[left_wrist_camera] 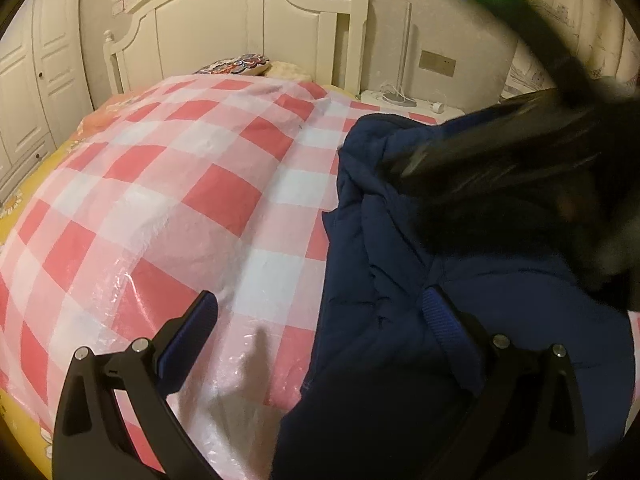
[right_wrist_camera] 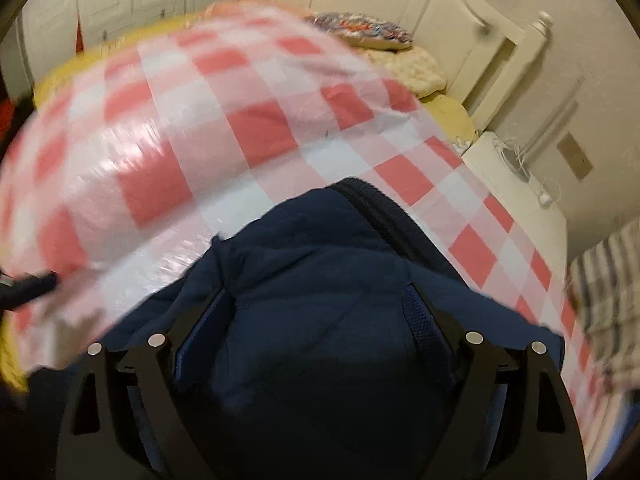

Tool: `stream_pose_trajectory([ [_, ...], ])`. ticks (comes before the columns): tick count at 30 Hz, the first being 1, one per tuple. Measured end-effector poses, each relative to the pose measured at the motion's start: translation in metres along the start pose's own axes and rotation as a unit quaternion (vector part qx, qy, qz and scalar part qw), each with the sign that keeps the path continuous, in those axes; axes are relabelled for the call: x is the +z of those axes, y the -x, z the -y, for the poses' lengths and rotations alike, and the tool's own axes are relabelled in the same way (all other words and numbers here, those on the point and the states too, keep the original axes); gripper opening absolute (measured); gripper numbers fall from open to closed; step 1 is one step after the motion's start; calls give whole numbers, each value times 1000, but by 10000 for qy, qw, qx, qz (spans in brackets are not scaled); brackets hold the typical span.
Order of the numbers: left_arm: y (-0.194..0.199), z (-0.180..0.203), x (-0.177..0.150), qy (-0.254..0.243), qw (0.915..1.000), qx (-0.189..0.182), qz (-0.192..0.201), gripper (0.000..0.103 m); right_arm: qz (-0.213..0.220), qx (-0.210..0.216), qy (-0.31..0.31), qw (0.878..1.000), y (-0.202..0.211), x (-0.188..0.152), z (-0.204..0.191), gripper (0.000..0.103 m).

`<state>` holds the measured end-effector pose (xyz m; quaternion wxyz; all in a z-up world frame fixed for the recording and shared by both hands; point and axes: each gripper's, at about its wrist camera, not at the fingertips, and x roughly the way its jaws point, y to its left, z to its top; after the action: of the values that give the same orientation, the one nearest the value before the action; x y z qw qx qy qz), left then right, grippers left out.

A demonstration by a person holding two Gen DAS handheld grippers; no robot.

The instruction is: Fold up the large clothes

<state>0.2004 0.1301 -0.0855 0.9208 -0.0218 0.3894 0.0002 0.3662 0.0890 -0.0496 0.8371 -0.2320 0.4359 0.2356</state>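
Observation:
A dark navy padded jacket (left_wrist_camera: 420,280) lies on a bed covered by a red and white checked plastic sheet (left_wrist_camera: 168,184). My left gripper (left_wrist_camera: 320,320) is open, with its left finger over the sheet and its right finger over the jacket's edge. In the right wrist view the jacket (right_wrist_camera: 312,280) fills the space between my right gripper's (right_wrist_camera: 316,308) spread fingers, which hover wide apart over the fabric. A blurred dark shape with a green light (left_wrist_camera: 540,60) at the upper right of the left wrist view is the other gripper, above the jacket.
A white headboard (left_wrist_camera: 248,28) stands at the far end, with a patterned pillow (left_wrist_camera: 236,66) below it. A white bedside table (left_wrist_camera: 404,102) with cables stands at the right. White wardrobe doors (left_wrist_camera: 36,80) line the left. A yellow bedsheet edge (right_wrist_camera: 64,76) shows beyond the cover.

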Motion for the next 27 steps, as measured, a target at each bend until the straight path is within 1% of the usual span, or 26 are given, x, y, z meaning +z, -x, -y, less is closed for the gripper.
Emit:
stream_pose_trajectory([
  [1, 0, 0, 0, -11, 10000, -1, -6, 101, 177, 143, -184, 9996, 15, -4, 4, 81],
  [2, 0, 0, 0, -5, 10000, -10, -20, 101, 459, 243, -350, 9980, 36, -11, 8, 81],
  [3, 0, 0, 0, -2, 10000, -14, -26, 101, 664, 224, -422, 9966, 52, -18, 10, 85],
  [5, 0, 1, 0, -4, 10000, 6, -11, 101, 973, 56, -553, 9937, 82, -39, 18, 87],
  [7, 0, 1, -1, 15, 10000, 3, 3, 101, 1041, -90, -713, 9920, 95, -58, 27, 88],
  [9, 0, -1, -1, 64, 10000, -34, -7, 101, 911, -147, -855, 9920, 92, -79, 37, 88],
  [10, -1, -1, -2, 79, 10000, -42, -19, 101, 806, -133, -917, 9924, 86, -86, 40, 88],
  [11, -1, -1, -1, 81, 10000, -30, -36, 101, 613, -73, -1014, 9929, 72, -96, 44, 89],
  [12, -1, 0, -1, 74, 10000, -16, -45, 101, 697, 40, -1145, 9910, 65, -104, 45, 91],
  [13, -1, 1, -1, 49, 10000, 14, -52, 101, 920, 189, -1277, 9874, 62, -111, 48, 92],
  [15, 0, 2, 0, 9, 10000, 74, -50, 101, 953, 255, -1319, 9863, 66, -113, 50, 92],
  [17, 1, 2, 0, -11, 9999, 92, -60, 101, 921, 107, -1246, 9879, 77, -113, 46, 92],
  [18, 1, 3, -1, -3, 9999, 85, -57, 101, 973, 81, -1232, 9876, 85, -115, 42, 91],
  [20, 1, 2, -1, 14, 10000, 77, -59, 101, 1281, 102, -1203, 9844, 106, -127, 36, 91],
  [22, 2, 3, -1, 29, 9999, 89, -52, 101, 1529, -4, -1291, 9798, 119, -145, 32, 93],
  [23, 2, 3, -1, 32, 9999, 93, -47, 101, 1505, -39, -1365, 9791, 116, -150, 32, 93],
  [25, 2, 3, -2, 19, 9999, 76, -73, 101, 1179, -12, -1482, 9819, 94, -163, 30, 96],
  [26, 3, 3, -1, 15, 9999, 77, -95, 101, 1442, 20, -1625, 9761, 94, -174, 31, 96],
  [27, 5, 3, 0, 22, 9999, 34, -152, 101, 1480, 96, -1726, 9738, 94, -178, 33, 96],
])
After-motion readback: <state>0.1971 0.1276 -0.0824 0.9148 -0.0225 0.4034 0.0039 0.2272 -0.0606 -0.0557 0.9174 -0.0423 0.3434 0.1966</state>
